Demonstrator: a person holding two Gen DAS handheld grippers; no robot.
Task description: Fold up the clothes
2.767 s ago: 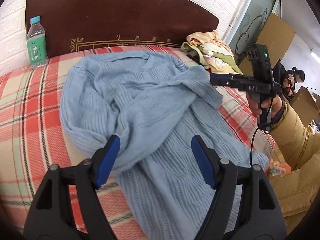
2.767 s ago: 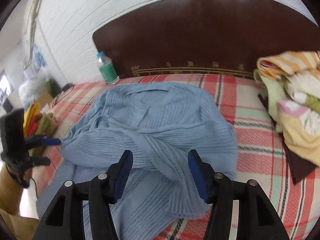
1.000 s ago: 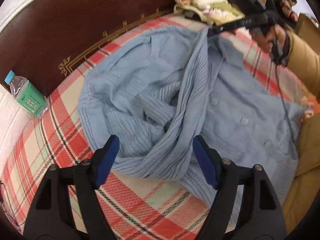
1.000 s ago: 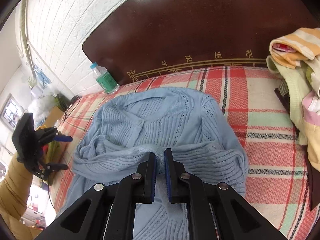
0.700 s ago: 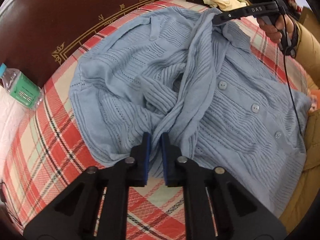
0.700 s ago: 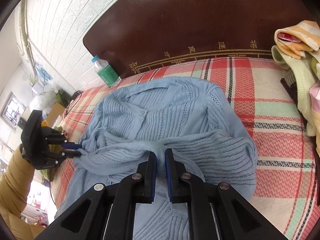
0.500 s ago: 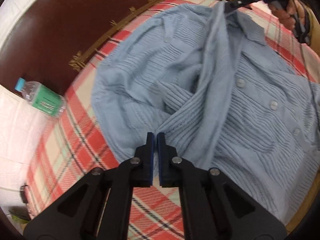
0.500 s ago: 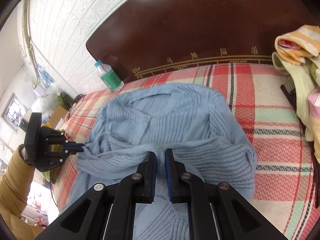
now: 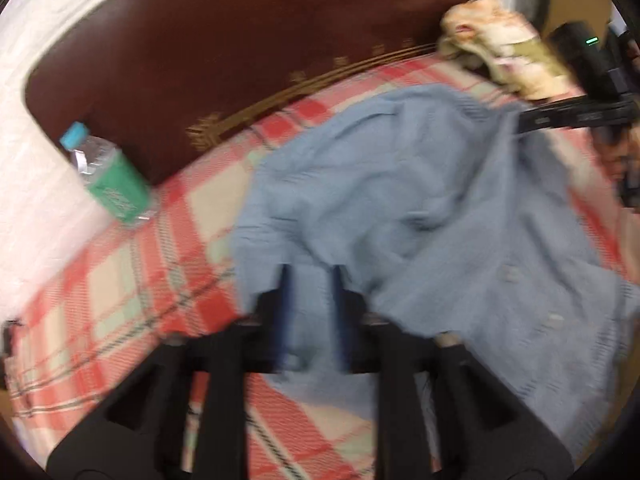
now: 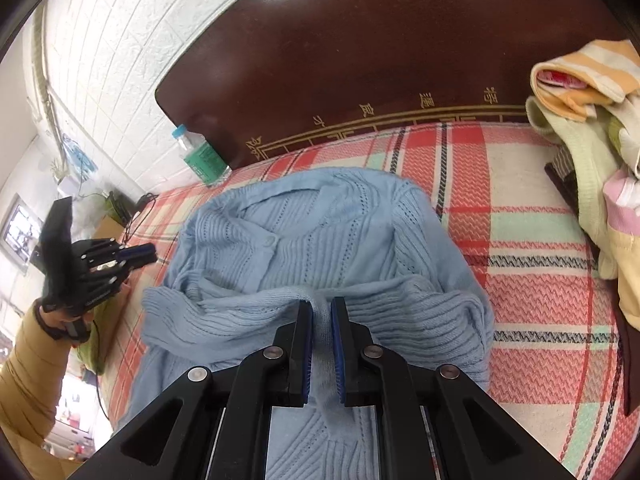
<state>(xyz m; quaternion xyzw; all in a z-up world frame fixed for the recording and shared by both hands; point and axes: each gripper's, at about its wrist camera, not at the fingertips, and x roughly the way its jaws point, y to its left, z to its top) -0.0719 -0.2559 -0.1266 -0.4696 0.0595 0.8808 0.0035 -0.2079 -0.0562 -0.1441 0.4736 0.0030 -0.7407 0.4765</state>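
Both grippers are working over a light blue knit cardigan [image 10: 320, 248] that is lying crumpled on the plaid blanket [image 10: 520, 240] beside the dark headboard [image 10: 380, 60]. Right gripper [image 10: 321, 304] is pinching a bunched ridge of the knit, its blue pads pressed close on the fabric. Left gripper [image 9: 310, 276] is sitting over the garment's edge with its fingers slightly parted; through the blur it seems to have cloth between them, though I cannot tell whether it is gripping. A water bottle [image 10: 200, 156] is standing by the headboard, and folded clothes [image 10: 592, 140] are sitting at the far corner.

Pale blue ribbed cardigan [image 10: 320, 248] on red-cream-mint plaid blanket [image 10: 532, 280]
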